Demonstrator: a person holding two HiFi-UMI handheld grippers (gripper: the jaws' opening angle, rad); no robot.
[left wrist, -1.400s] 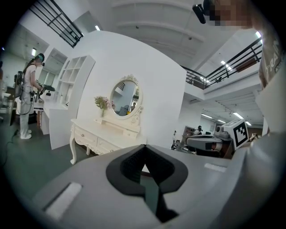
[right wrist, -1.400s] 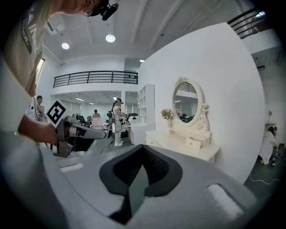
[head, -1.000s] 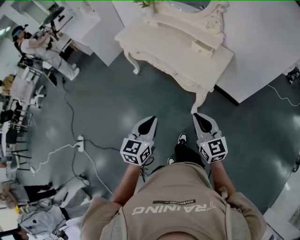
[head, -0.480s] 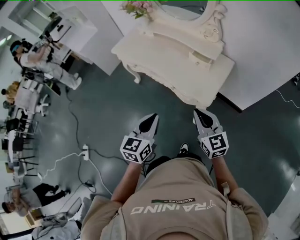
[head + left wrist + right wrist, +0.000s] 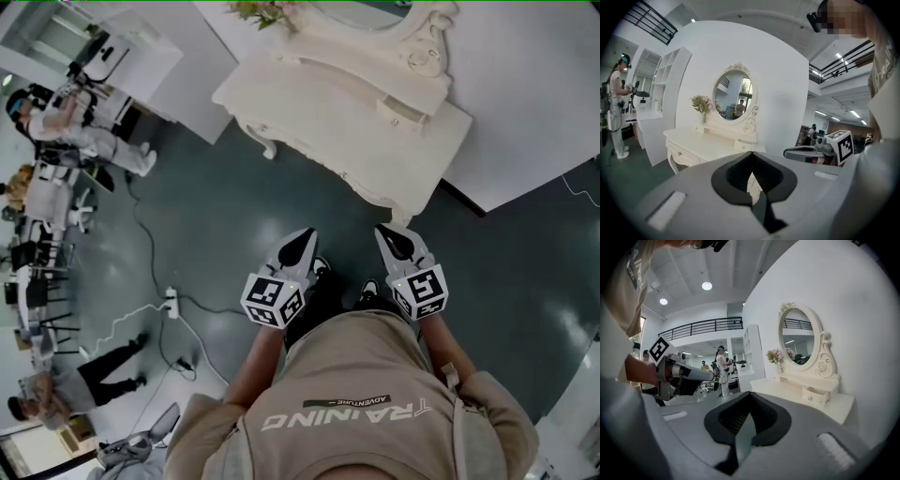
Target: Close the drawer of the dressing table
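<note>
Hovering side by side near the dressing table (image 5: 281,89), the left gripper (image 5: 304,235) and right gripper (image 5: 383,232) have their fingers pressed together, holding nothing. The small drawer (image 5: 397,112) juts slightly out at the worktop's (image 5: 356,127) far right, well apart from both grippers.

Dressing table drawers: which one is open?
The small drawer on the raised shelf beside the mirror; it juts forward, while the knobbed front drawers under the tabletop sit flush.
</note>
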